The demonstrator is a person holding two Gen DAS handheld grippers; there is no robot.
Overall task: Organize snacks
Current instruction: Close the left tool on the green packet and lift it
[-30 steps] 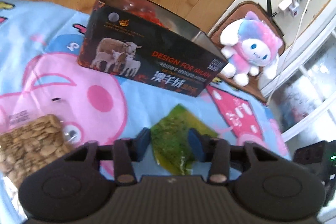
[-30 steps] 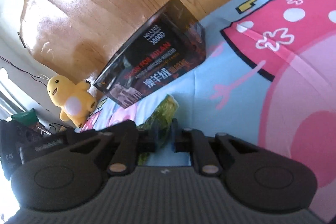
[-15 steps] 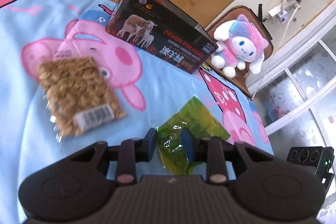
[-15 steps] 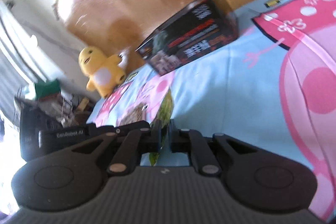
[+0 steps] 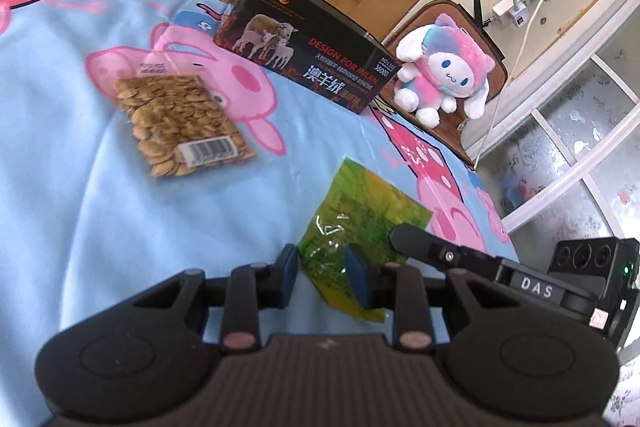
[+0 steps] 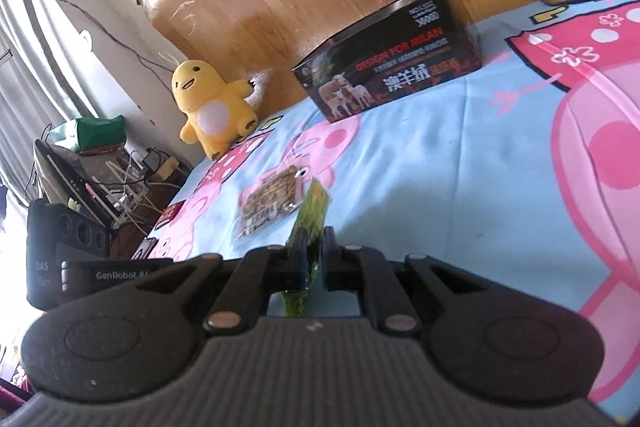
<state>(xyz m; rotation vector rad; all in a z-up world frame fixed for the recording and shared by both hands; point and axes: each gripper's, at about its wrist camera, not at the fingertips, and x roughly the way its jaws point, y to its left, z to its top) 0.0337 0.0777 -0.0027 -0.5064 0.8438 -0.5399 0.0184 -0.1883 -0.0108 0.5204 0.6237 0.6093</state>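
Count: one green snack packet (image 5: 352, 227), one clear bag of seeds (image 5: 182, 125), one dark box (image 5: 308, 43), two plush toys. The yellow plush (image 6: 212, 99) shows whole only in the right wrist view. Left gripper (image 5: 325, 271) and right gripper (image 6: 314, 259) both clamp the green packet, held above the blue cartoon blanket (image 5: 60, 187). Seed bag lies beyond, short of the box.

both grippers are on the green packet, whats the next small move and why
Probably carry the green packet toward the open black box. Both the left gripper and right gripper pinch it, it's off the blanket, and the seed bag remains out.
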